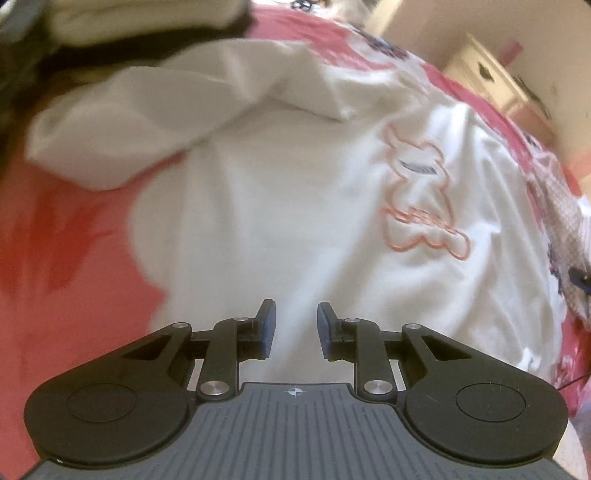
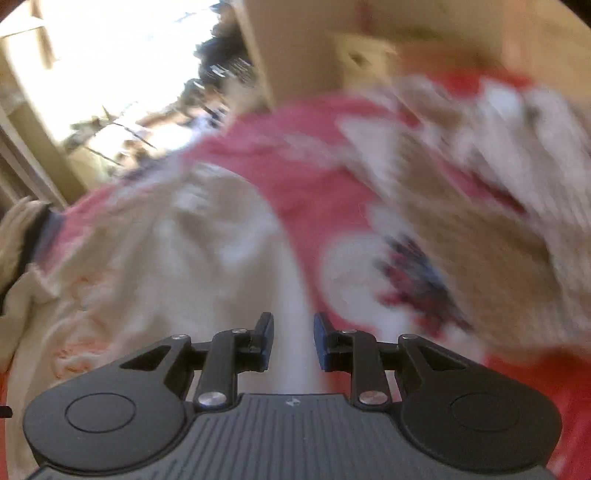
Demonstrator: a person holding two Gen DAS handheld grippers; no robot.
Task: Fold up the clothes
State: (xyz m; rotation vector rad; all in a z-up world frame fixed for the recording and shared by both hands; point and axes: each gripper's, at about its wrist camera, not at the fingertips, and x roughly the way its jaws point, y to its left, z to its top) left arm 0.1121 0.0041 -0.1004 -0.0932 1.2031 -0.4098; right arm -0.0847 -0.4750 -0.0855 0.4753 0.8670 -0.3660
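Observation:
A white garment (image 1: pixel 295 206) with a pink outlined print (image 1: pixel 424 199) lies spread on a red patterned bedcover (image 1: pixel 66 258). One sleeve (image 1: pixel 155 122) is folded across its upper part. My left gripper (image 1: pixel 295 328) is open and empty, hovering over the garment's lower middle. In the blurred right wrist view the same white garment (image 2: pixel 166 258) lies at the left. My right gripper (image 2: pixel 293 341) is open and empty above the garment's edge where it meets the bedcover (image 2: pixel 306 177).
A stack of pale folded clothes (image 1: pixel 140 18) sits at the far left. A checked fabric (image 2: pixel 480 221) lies on the bed to the right. A cream cabinet (image 1: pixel 491 81) stands beyond the bed. A bright window (image 2: pixel 110 55) is behind.

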